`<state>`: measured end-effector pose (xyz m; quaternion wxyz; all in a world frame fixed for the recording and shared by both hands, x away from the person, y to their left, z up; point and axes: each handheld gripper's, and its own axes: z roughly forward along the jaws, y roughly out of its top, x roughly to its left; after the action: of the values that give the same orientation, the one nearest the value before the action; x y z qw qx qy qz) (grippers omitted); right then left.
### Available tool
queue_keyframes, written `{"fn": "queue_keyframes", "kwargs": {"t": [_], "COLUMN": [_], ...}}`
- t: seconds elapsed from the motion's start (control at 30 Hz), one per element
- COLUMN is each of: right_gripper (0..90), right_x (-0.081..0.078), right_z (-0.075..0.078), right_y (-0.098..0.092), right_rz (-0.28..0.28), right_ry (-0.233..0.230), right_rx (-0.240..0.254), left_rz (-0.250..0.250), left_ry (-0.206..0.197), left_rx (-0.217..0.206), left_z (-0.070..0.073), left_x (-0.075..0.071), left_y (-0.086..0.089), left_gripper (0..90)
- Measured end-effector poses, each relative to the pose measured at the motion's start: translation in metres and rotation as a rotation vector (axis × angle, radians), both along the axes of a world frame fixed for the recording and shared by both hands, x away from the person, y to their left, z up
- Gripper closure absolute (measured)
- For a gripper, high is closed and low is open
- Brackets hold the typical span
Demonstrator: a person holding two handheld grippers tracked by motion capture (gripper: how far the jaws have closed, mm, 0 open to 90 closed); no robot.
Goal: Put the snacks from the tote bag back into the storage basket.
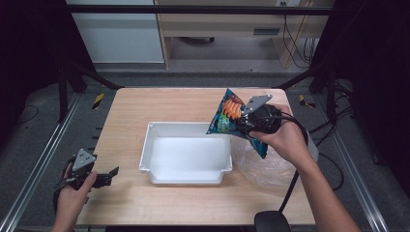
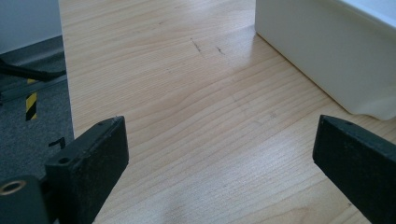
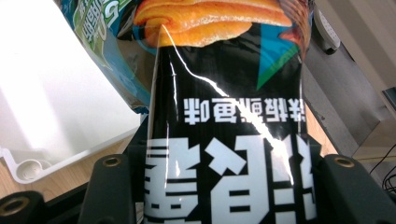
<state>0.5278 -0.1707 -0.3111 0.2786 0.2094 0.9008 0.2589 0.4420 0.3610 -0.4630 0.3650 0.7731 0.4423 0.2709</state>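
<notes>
A pale wooden worktop (image 1: 193, 203) stands in a dim room, with grey floor on either side and light wooden furniture beyond its far edge at 12 o'clock. Near the middle of the worktop sits a white rectangular tray (image 1: 186, 155), open side up. Just beside the tray, at its 3 o'clock side, lies a crumpled clear plastic bag (image 1: 263, 166). The right hand-held gripper (image 1: 244, 121) is held above the tray's far right corner, roughly at 2 o'clock from the tray's middle, and its jaws are clamped on a snack packet (image 1: 227, 113). The packet is dark blue with orange snacks printed on it and large white lettering, and it hangs tilted in the air, its upper corner pointing toward 12 o'clock and its lower end trailing past the person's right hand toward the plastic bag. In the right gripper view the packet (image 3: 224, 130) sits squarely between the two black jaws, with the tray's white rim below and to the left. The left hand-held gripper (image 1: 112, 174) rests low at the worktop's near left edge, about 8 o'clock from the tray, well apart from it. In the left gripper view its jaws stand wide apart over bare wood, with the tray's wall (image 2: 322, 56) at 2 o'clock.
</notes>
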Motion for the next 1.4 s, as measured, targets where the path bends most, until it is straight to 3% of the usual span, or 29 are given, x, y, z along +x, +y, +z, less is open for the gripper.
{"fn": "queue_keyframes", "kwargs": {"t": [0.37, 0.93, 1.4], "right_gripper": [43.8, 43.8, 43.8], "right_x": [0.000, 0.001, 0.011], "right_z": [0.003, 0.002, 0.003], "right_y": [0.011, 0.012, 0.040], "right_rz": [0.027, 0.027, 0.103], "right_ry": [-0.010, -0.008, -0.003], "right_rx": [-0.005, -0.007, -0.041], "left_rz": [0.001, 0.001, 0.000], "left_ry": [0.000, 0.000, 0.000], "left_rx": [0.005, 0.007, 0.009], "left_z": [0.000, 0.000, 0.000], "left_x": [0.000, 0.000, -0.002], "left_y": [-0.001, -0.002, -0.001], "left_gripper": [3.1, 3.1, 3.1]}}
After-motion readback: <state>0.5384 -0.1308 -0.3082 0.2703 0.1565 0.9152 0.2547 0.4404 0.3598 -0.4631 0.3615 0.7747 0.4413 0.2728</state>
